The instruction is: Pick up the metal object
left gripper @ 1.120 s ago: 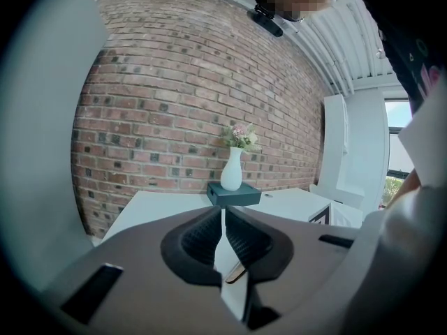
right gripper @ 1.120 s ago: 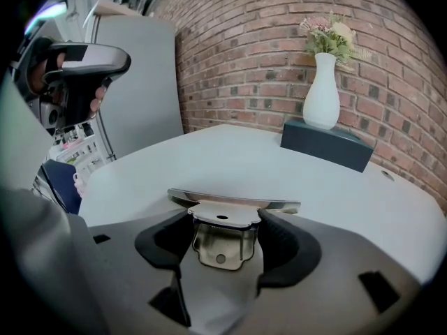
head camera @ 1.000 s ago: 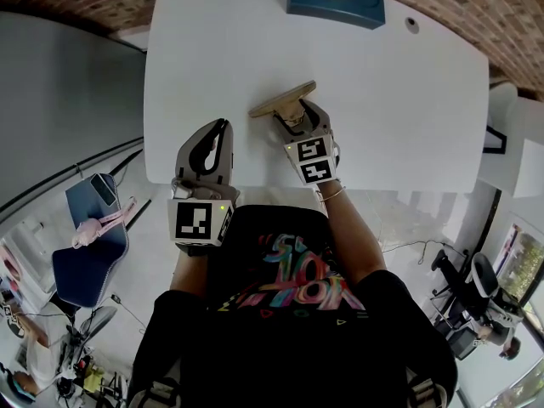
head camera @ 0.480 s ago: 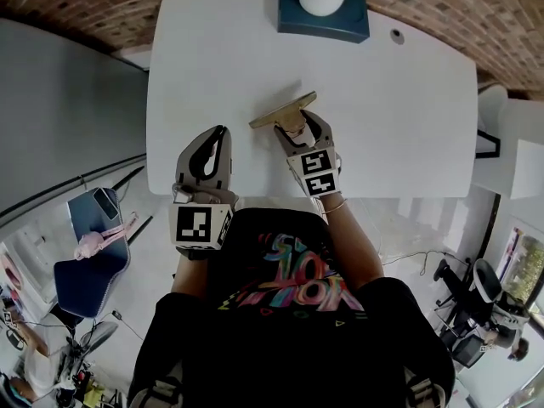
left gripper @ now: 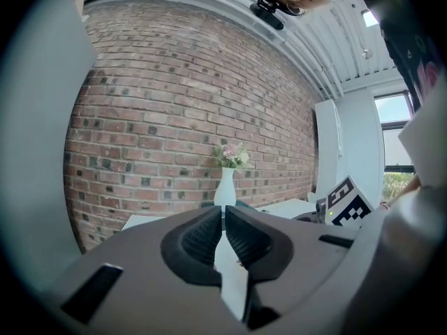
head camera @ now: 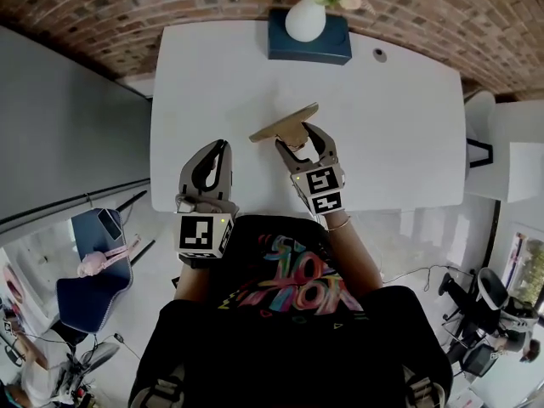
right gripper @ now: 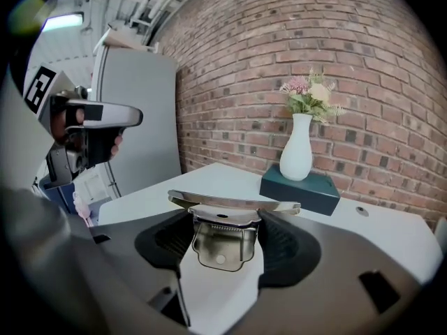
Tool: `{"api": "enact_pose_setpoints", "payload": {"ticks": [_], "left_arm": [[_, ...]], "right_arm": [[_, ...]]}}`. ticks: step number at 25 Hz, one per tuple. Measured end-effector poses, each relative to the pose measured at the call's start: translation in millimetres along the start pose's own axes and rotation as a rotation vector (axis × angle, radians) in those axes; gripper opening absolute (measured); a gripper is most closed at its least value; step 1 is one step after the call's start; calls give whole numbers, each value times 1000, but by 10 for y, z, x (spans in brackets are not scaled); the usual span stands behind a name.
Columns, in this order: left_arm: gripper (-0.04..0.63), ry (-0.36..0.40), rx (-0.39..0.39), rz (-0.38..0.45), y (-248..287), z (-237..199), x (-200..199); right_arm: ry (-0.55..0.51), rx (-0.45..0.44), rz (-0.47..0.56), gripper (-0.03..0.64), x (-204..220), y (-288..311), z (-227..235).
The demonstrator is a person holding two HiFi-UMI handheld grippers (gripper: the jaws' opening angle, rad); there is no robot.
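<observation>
The metal object (head camera: 285, 124), a brass-coloured clamp with a long flat bar, sits over the middle of the white table (head camera: 399, 126). My right gripper (head camera: 291, 139) is shut on its lower tab; in the right gripper view the metal object (right gripper: 223, 239) fills the gap between the jaws of the right gripper (right gripper: 225, 223), its bar lying across the fingertips. Whether it touches the tabletop I cannot tell. My left gripper (head camera: 220, 149) is near the table's front edge, left of the object, shut with nothing in it. The left gripper (left gripper: 223, 230) shows its pads nearly touching.
A white vase (head camera: 305, 19) with flowers stands on a dark blue box (head camera: 314, 49) at the table's far edge, against a brick wall. A small round hole (head camera: 379, 55) is right of the box. A grey panel stands off the table's left side.
The head view has shifted, so the vase and brick wall now show at the top. Both grippers keep about the same places on the table, the right one still holding the object.
</observation>
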State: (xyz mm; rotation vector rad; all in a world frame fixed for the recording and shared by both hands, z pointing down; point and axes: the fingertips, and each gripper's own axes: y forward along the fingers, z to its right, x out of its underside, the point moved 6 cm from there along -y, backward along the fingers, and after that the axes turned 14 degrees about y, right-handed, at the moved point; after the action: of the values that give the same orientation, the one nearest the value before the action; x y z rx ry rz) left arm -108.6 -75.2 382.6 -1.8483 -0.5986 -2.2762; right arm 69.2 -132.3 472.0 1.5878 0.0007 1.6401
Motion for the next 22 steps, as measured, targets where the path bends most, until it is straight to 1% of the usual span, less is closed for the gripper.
{"api": "enact_pose_setpoints", "payload": {"ticks": [8,17,22], "left_arm": [[34,17,11,40,67,67,-201],[35,43,58,69,165,155,-354],[35,51,83,86,210,204,-446]], "right_arm": [[-7,-49,81,305,-410,-368,-25],[-44,-39,174,305,-757,-803,27],[-26,-41,213,305,-904,-1040,55]]}}
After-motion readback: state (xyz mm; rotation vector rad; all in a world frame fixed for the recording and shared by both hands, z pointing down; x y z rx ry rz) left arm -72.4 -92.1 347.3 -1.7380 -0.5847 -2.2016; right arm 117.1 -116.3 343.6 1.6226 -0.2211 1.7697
